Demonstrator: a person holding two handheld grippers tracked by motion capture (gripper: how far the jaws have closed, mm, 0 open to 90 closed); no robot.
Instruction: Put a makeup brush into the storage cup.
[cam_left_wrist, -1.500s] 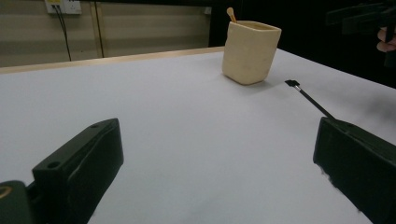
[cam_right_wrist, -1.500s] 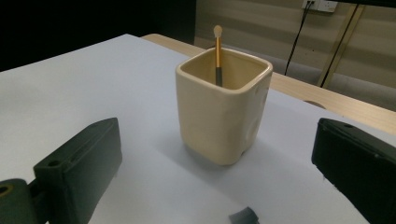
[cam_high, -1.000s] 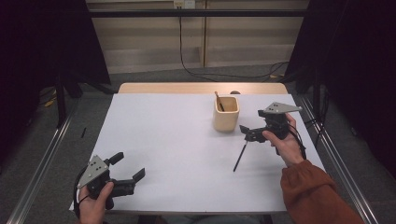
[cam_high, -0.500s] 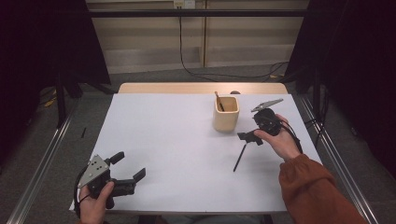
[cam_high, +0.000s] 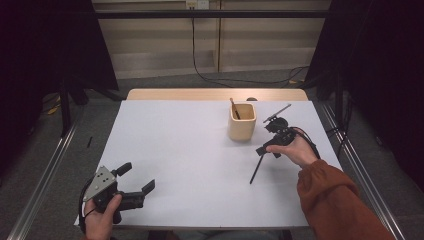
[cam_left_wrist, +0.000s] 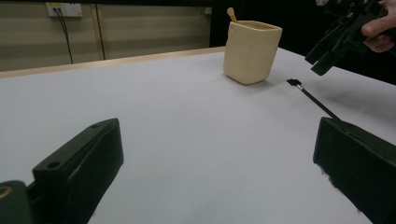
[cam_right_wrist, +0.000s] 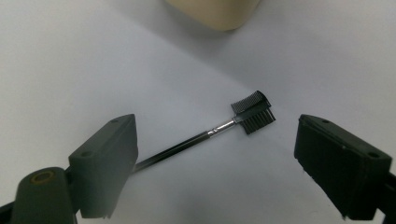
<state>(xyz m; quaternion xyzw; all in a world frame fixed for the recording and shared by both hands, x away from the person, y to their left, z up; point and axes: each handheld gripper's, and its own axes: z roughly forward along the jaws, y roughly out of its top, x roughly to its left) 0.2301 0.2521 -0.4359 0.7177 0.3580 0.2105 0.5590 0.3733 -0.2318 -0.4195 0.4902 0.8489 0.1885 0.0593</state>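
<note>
You had the right gripper (cam_high: 263, 150) poised over the small black brush (cam_right_wrist: 254, 112), a slim-handled tool with a comb and bristle head, which lay flat on the white table (cam_high: 190, 165) just in front of the cream cup (cam_high: 242, 122). In the right gripper view the brush ran at a slant between the two jaws: the handle passed under the left-hand jaw while the head sat in the open gap, nearer the cup. Neither pad touched it. The jaws stood wide, though they had just been closing a little with the brush between them but not gripped. That spread appeared deliberate, leaving room to straddle the thin handle before pinching it.

The gripper was tipped downward toward the table, in my judgement the attitude needed to take so low and thin an object off a flat surface. The cup already held one wooden-handled tool (cam_high: 234, 108), upright against its rim, which suggests the brush was bound for the same place.

Your left gripper (cam_high: 135, 181) rested at the near left corner of the table, well apart from the brush and cup. Its jaws were spread wide and held nothing; it seemed parked out of the way.
</note>
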